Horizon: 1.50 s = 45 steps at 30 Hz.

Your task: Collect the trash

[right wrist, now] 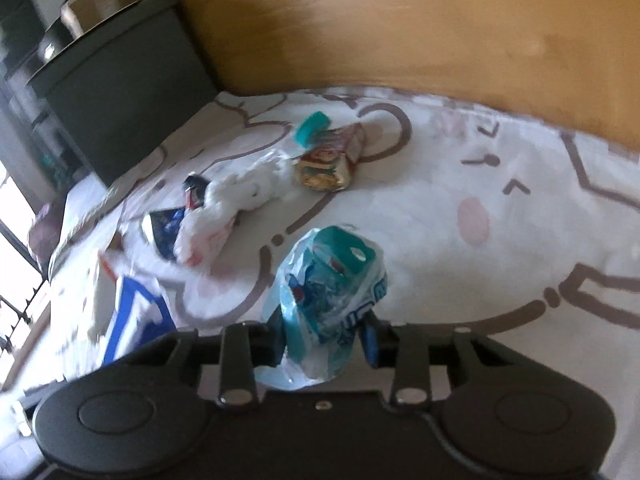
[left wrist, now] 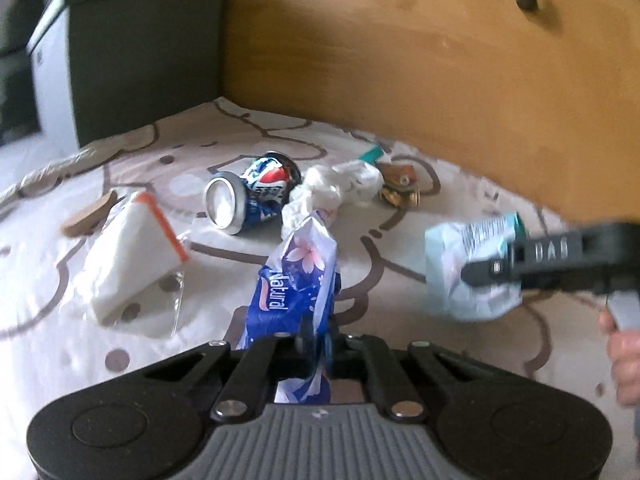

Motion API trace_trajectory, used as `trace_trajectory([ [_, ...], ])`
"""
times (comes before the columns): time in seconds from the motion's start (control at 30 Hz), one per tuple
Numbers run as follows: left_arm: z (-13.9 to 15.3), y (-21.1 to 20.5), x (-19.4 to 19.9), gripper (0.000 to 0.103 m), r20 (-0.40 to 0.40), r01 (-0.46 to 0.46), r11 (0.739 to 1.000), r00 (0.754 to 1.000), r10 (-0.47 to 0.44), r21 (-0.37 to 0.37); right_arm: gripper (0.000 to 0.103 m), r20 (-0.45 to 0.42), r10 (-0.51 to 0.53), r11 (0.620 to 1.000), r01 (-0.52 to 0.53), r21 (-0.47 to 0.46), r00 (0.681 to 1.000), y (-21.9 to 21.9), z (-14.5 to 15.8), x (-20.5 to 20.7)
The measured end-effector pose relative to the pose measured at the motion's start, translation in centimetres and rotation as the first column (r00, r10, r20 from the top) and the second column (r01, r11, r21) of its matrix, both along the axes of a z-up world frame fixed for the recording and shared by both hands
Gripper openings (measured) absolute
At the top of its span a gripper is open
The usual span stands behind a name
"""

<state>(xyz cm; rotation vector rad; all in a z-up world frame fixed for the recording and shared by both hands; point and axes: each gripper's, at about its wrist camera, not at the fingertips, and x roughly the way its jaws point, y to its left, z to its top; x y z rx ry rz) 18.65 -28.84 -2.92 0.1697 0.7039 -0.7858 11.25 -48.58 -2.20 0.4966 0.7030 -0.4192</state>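
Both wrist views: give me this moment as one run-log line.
left gripper: shut on blue wrapper | right gripper: shut on teal wrapper | crushed can: on bed

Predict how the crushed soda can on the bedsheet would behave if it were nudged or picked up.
The crushed soda can lies on its side, so it may roll unevenly. Its dented body suggests thin, light metal that would probably buckle further under a claw.

A home bedroom: a cartoon-print bedsheet (right wrist: 500, 184) against a wooden headboard (left wrist: 400, 60), dark cabinet (left wrist: 144, 52) beside.

Crushed can (left wrist: 250, 196) and tissue (left wrist: 340, 184) crowd mid-bed.
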Motion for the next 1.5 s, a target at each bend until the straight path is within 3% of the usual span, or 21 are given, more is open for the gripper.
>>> trace_trajectory([
  [0.17,1.5,1.8,-0.5,0.004,-0.068,-0.063,0.995,0.996,0.058,-0.073,0.036,-0.001,0.060,0.994,-0.060,-0.094,0.998,2.4,1.9,-1.1],
  [0.73,5.8,7.6,-4.0,0.004,-0.027,-0.147,0.986,0.989,0.146,-0.083,0.036,-0.013,0.155,0.954,-0.153,-0.256,0.988,9.8,6.5,-3.8],
  [1.13,7.4,13.3,-4.9,0.003,-0.004,-0.223,0.970,0.975,0.224,-0.093,0.036,-0.007,0.243,0.933,-0.236,-0.273,0.970,15.1,7.4,-2.6],
  [1.5,7.2,20.3,-4.6,0.003,0.000,-0.340,0.938,0.940,0.341,-0.069,0.036,-0.026,0.365,0.895,-0.358,-0.264,0.931,21.2,6.5,-0.1],
])
